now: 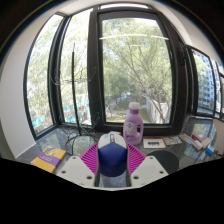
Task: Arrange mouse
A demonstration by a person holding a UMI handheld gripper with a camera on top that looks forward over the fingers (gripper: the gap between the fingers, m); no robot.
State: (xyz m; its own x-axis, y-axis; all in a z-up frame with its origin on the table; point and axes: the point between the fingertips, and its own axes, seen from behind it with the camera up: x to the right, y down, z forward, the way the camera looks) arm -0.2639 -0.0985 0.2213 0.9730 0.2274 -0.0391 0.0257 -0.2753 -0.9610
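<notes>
We've got the mouse clenched in the claw, lifted up near the bottle (window behind). Carry step, we reckon; next it needs setting down on the bench.

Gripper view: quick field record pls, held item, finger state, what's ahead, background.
held item: dark blue rounded computer mouse, raised between the fingers
gripper: both pink-padded fingers press on the mouse's sides, shut on it
ahead: pink plastic bottle with white cap, standing upright beyond the mouse
beside fingers: yellow flat object, identity unclear
surface: desk under the window, cluttered
background: large dark-framed window, green trees outside
task status: mouse in grasp, not yet set down
</notes>
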